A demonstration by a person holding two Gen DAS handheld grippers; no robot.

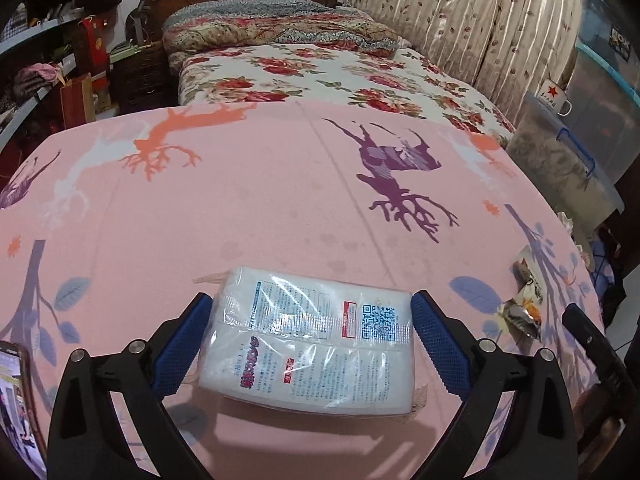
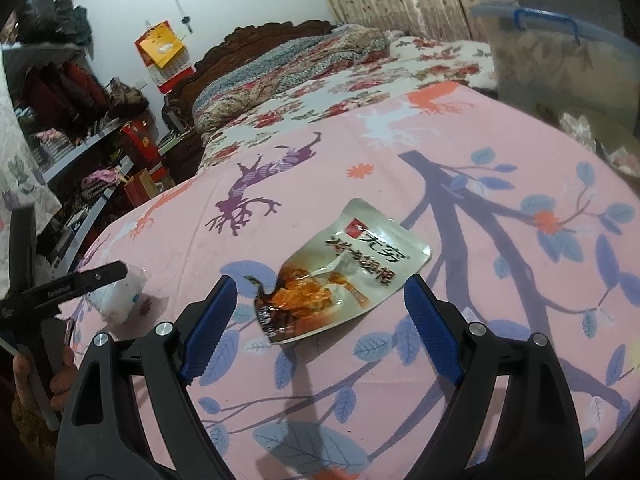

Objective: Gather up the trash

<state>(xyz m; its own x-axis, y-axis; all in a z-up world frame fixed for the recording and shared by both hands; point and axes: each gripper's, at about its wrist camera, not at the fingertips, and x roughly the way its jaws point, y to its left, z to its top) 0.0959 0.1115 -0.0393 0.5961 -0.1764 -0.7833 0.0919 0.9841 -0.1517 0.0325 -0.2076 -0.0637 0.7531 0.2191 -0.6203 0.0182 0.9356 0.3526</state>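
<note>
Blue-padded fingers of the left gripper point(image 1: 312, 340) press both ends of a white tissue pack point(image 1: 310, 340), clamped on it just above the pink printed surface point(image 1: 260, 200). Farther right, the right gripper point(image 2: 320, 312) stands wide apart around an empty snack wrapper point(image 2: 340, 272) lying flat on the surface, touching neither pad.

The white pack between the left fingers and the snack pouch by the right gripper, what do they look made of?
White pack: clear glossy plastic film over what looks like soft white tissue; glare streaks and crinkles show on the wrap. Snack pouch: shiny printed foil or laminated plastic, probably; it is creased and its torn end looks silvery. Neither is certain from looks alone.
</note>
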